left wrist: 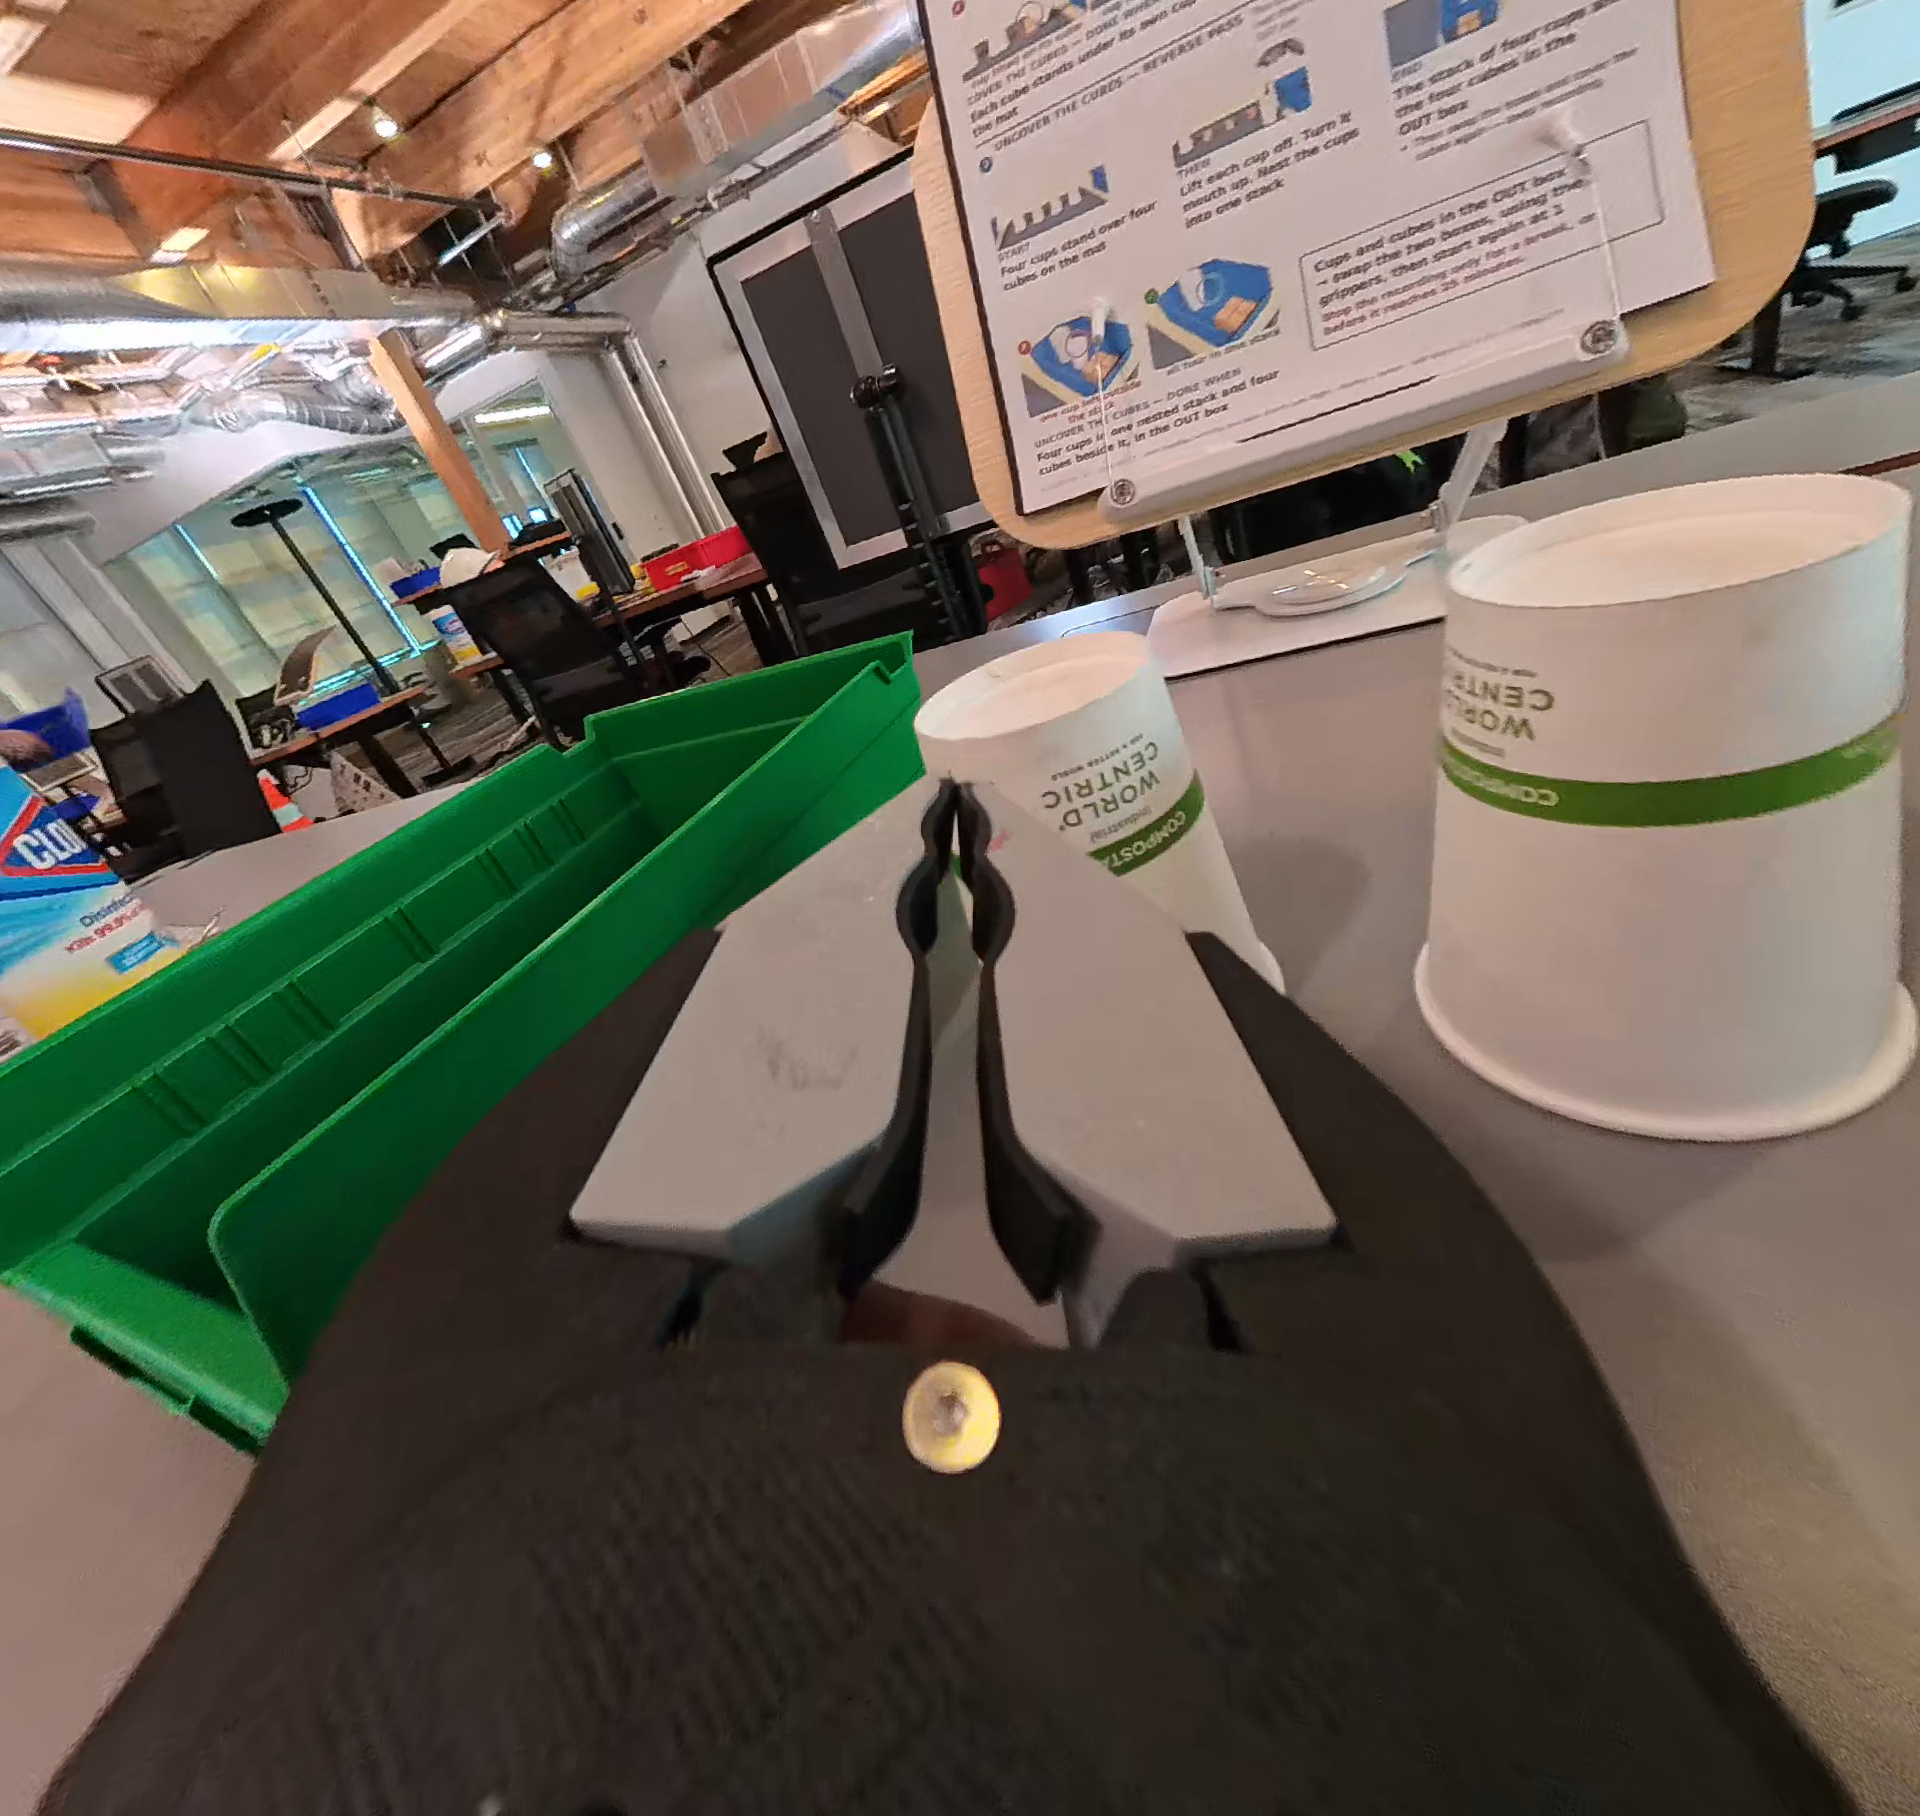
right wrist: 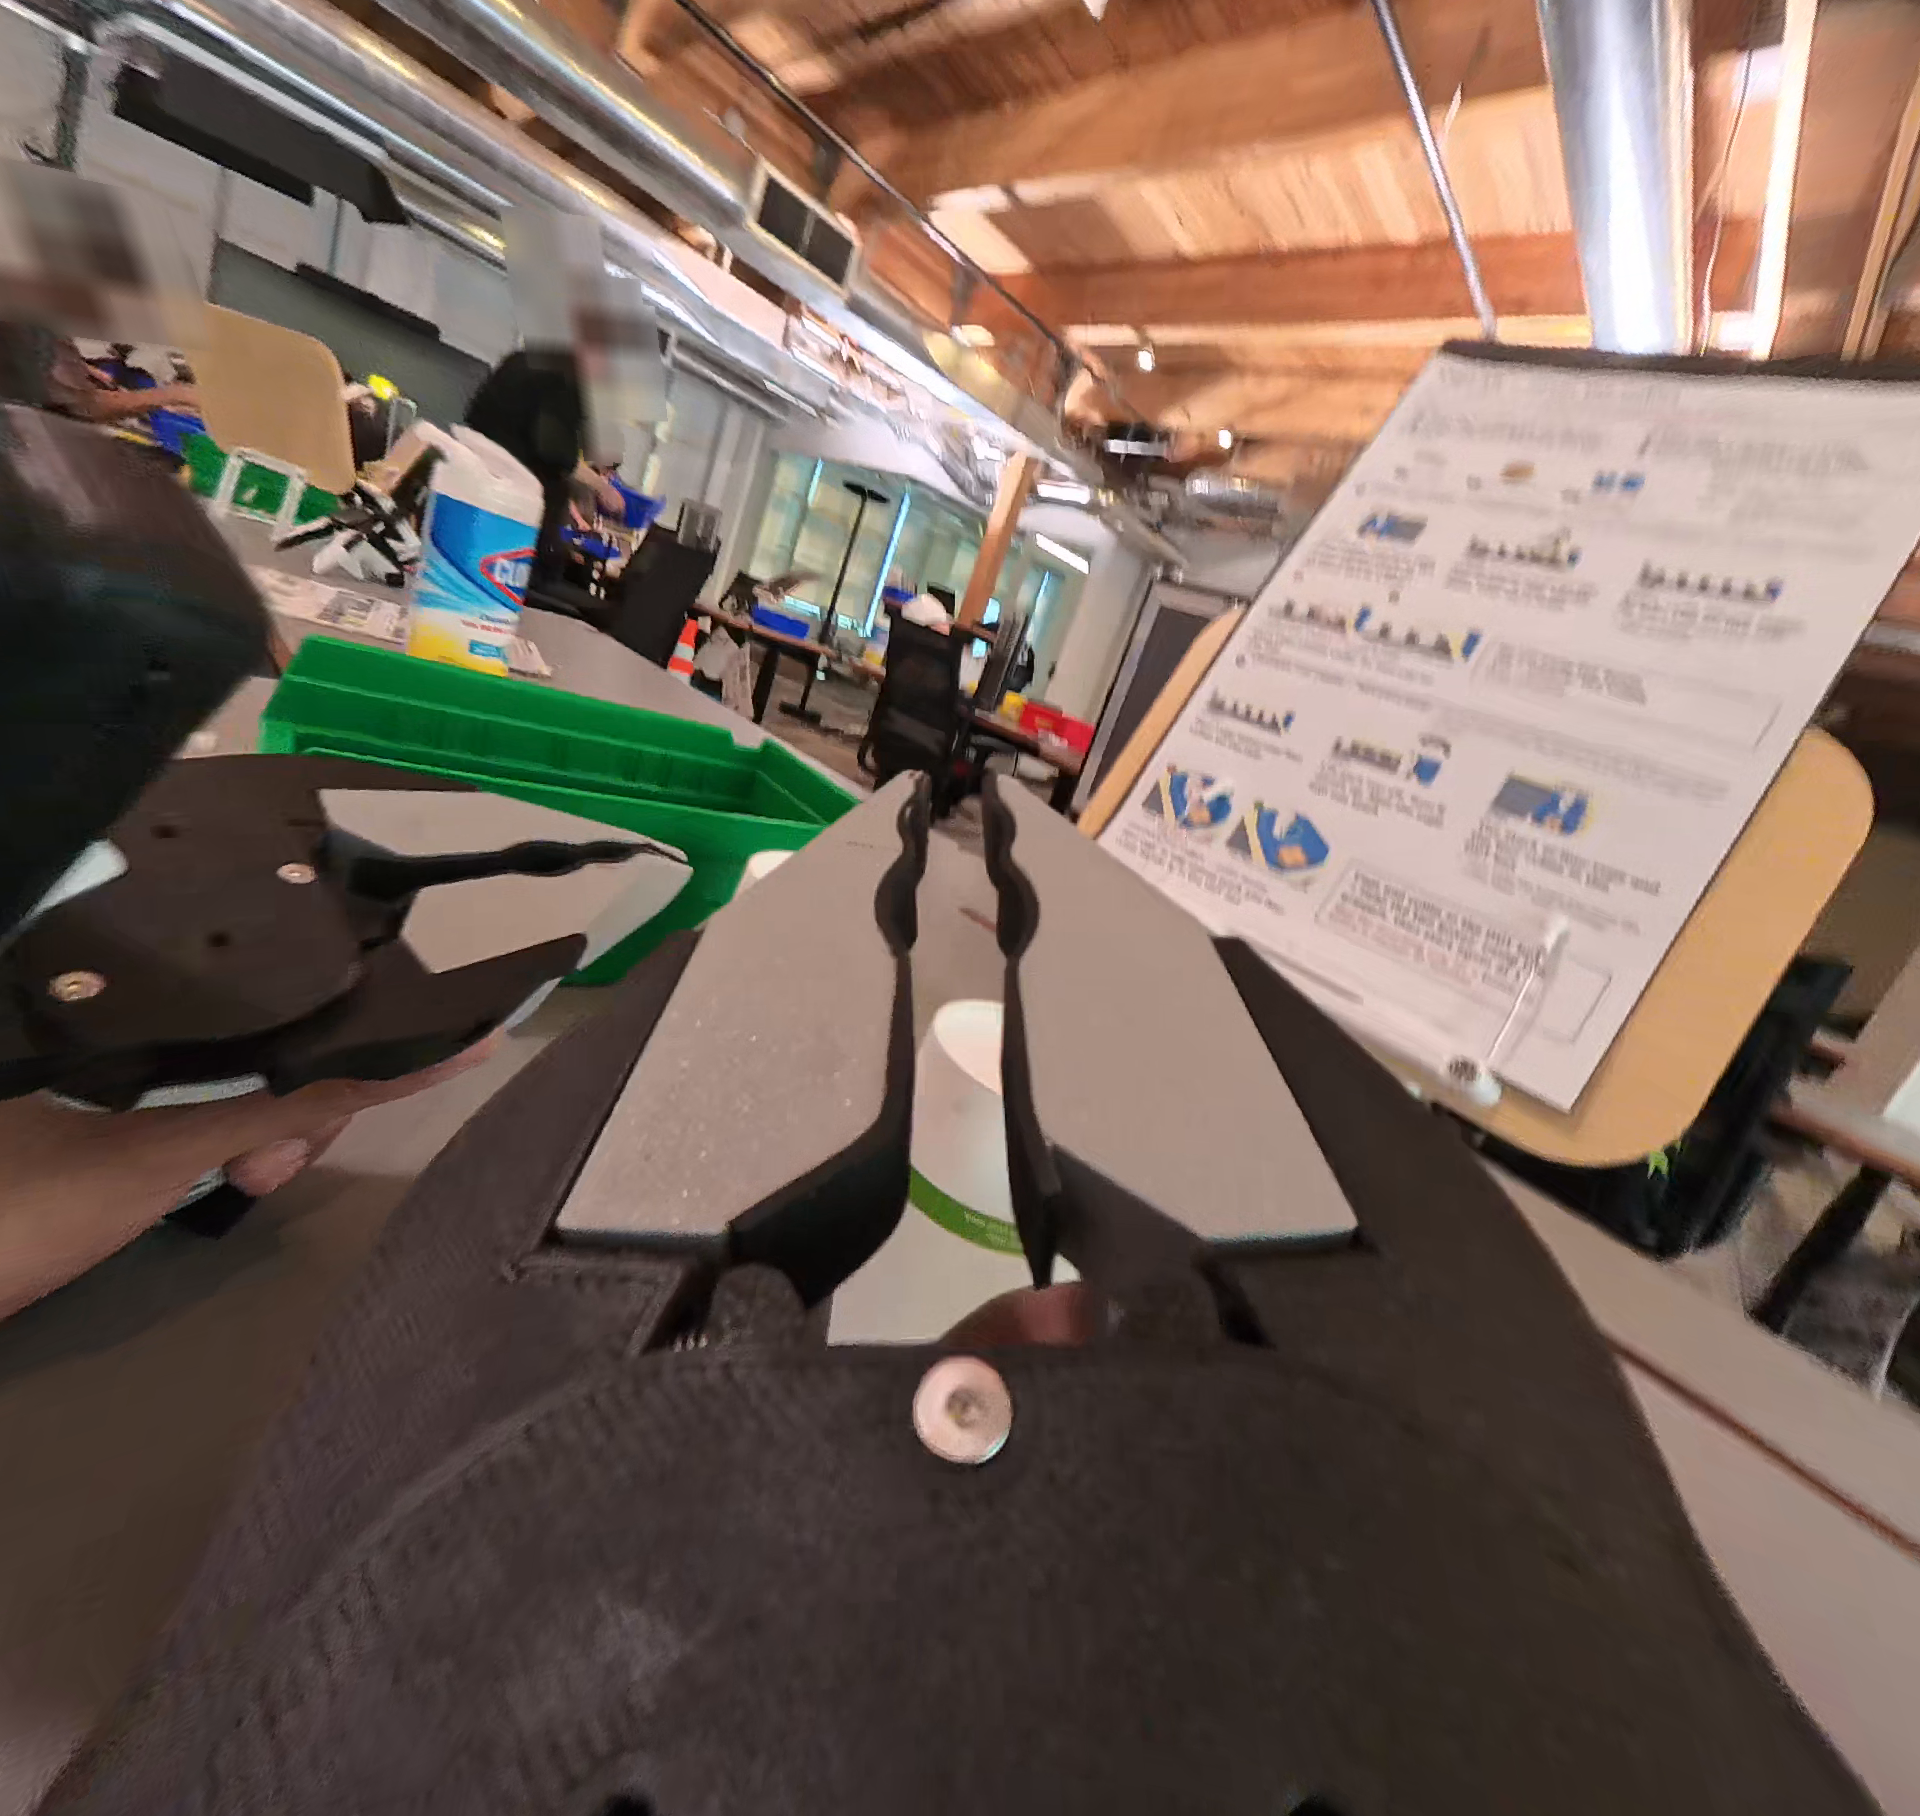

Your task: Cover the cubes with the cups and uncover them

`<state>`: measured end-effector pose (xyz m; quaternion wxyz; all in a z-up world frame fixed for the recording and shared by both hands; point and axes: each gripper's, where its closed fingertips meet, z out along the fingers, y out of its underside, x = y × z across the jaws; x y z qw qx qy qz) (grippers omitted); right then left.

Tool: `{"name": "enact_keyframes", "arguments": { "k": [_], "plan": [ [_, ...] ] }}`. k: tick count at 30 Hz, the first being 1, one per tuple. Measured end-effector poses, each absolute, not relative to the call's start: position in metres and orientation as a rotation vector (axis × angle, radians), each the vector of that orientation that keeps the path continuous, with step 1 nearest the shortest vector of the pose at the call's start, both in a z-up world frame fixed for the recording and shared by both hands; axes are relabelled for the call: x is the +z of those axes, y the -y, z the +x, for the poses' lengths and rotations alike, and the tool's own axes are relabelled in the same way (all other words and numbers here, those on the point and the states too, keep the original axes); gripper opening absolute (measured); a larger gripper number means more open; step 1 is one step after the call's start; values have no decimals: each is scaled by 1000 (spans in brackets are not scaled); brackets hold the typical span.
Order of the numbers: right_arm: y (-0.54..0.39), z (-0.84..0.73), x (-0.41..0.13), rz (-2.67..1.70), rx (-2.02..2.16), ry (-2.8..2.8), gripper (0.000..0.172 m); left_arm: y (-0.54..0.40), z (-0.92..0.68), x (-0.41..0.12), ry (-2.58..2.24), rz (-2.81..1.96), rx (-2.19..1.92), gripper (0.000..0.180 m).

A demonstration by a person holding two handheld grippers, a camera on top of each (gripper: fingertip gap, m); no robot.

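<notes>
Two white paper cups with a green band stand mouth down on the grey table (left wrist: 1558, 1351). In the left wrist view the smaller-looking cup (left wrist: 1091, 779) is just beyond and right of my left gripper (left wrist: 951, 800), and the nearer cup (left wrist: 1662, 810) stands at the right. My left gripper is shut and holds nothing; it also shows in the right wrist view (right wrist: 649, 850), closed. My right gripper (right wrist: 951, 795) has its fingertips slightly apart with nothing between them. A cup (right wrist: 961, 1091) shows below, through the slot between its fingers. No cube shows.
A green bin (left wrist: 416, 935) lies on the table to the left; it also shows in the right wrist view (right wrist: 520, 727). An instruction board on a stand (left wrist: 1299, 208) rises behind the cups. A wipes canister (right wrist: 473, 571) stands beyond the bin. A hand (right wrist: 156, 1174) holds the left gripper.
</notes>
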<state>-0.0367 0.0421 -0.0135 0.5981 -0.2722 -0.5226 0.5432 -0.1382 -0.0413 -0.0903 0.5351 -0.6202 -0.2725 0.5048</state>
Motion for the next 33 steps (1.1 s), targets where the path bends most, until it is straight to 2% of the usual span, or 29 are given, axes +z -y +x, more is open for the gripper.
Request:
{"name": "enact_keyframes", "arguments": {
  "k": [3, 8, 18, 24, 33],
  "plan": [
    [-30, -24, -7, -505, 1222, 1170, 0, 41, -138, -90, 642, -1475, 1206, 0],
    [-9, -3, -3, -296, 1152, 1073, 0, 41, -139, -91, 645, -1482, 1213, 0],
    [67, 33, -41, -6, 1447, 1475, 0, 50, -163, -106, 757, -1587, 1235, 0],
    [91, 38, -70, 64, 1438, 1639, 0, 55, -175, -111, 792, -1624, 1283, 0],
    [96, 33, -82, 83, 1344, 1661, 0, 50, -172, -110, 732, -1649, 1386, 0]
  ]
}}
